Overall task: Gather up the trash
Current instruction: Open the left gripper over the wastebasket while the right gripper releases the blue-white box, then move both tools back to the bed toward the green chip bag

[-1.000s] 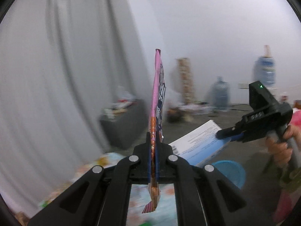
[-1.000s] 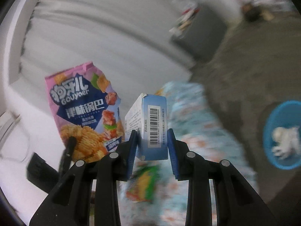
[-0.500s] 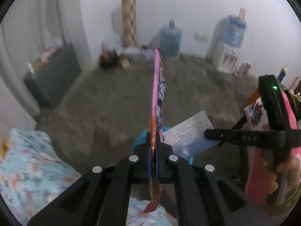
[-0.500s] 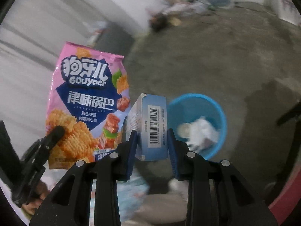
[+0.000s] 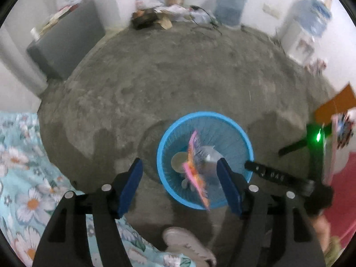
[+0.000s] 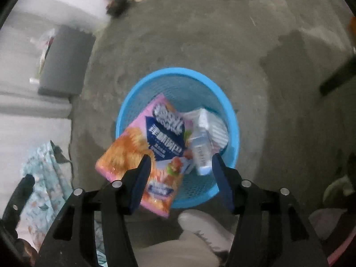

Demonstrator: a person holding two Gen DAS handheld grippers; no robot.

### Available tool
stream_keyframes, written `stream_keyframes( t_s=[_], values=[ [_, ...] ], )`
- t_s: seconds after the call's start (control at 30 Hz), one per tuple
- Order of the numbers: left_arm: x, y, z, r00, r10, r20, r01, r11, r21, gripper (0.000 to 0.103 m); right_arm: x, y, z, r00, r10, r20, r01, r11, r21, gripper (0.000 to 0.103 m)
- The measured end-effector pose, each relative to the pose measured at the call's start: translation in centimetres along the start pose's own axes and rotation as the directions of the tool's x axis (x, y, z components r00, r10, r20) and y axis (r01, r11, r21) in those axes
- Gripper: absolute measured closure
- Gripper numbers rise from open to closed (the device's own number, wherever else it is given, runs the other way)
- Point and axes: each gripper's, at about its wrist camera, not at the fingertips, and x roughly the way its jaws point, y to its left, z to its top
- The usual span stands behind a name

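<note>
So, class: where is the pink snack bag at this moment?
In the right wrist view the pink snack bag is tilted over the near-left rim of the blue basket, free of either gripper, with the small white-blue box just right of it.

The black left gripper with blue-padded fingers (image 5: pixel 179 185) is pointed steeply downward, and its jaws are being opened; nothing is pressed by the blue pads (image 5: pixel 131 183). The black right gripper with the same blue-padded fingers (image 6: pixel 180 179) is likewise aimed steeply down, its jaws also being opened, with no pad in contact with anything. In the left wrist view the right gripper is seen at the right edge, where a hand (image 5: pixel 320 227) is wrapped around its handle.
</note>
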Motion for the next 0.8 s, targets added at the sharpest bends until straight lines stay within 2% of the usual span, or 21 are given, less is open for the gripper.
stream_keyframes(
  t_s=[0.2,0.4,0.57,0.63,0.8],
  values=[
    [-4.8,1.3,-0.6,0.996,0.021,0.088,-0.023,1.0,0.02,0.03,-3.0,0.3,-1.3,0.998,-0.004,0.064,0.008,0.998,-0.062,0.045],
    [-10.1,3.1,-2.8,0.987,0.0,0.16,-0.003,1.0,0.02,0.03,-7.0,4.0,-3.2,0.984,0.022,0.175,0.011,0.983,-0.181,0.035],
    [-16.5,5.8,-5.5,0.966,-0.003,0.258,0.014,0.999,-0.042,0.027,-10.5,9.1,-6.1,0.966,0.06,0.253,0.036,0.933,-0.357,0.021],
    [-18.9,7.3,-6.8,0.956,-0.002,0.292,0.026,0.997,-0.079,0.026,-12.1,11.6,-7.6,0.956,0.076,0.284,0.056,0.902,-0.429,0.018],
    [-25.1,10.6,-11.1,0.923,0.03,0.383,0.035,0.986,-0.162,0.025,-14.0,16.0,-11.0,0.94,0.108,0.322,0.09,0.836,-0.542,0.008]
  ],
)
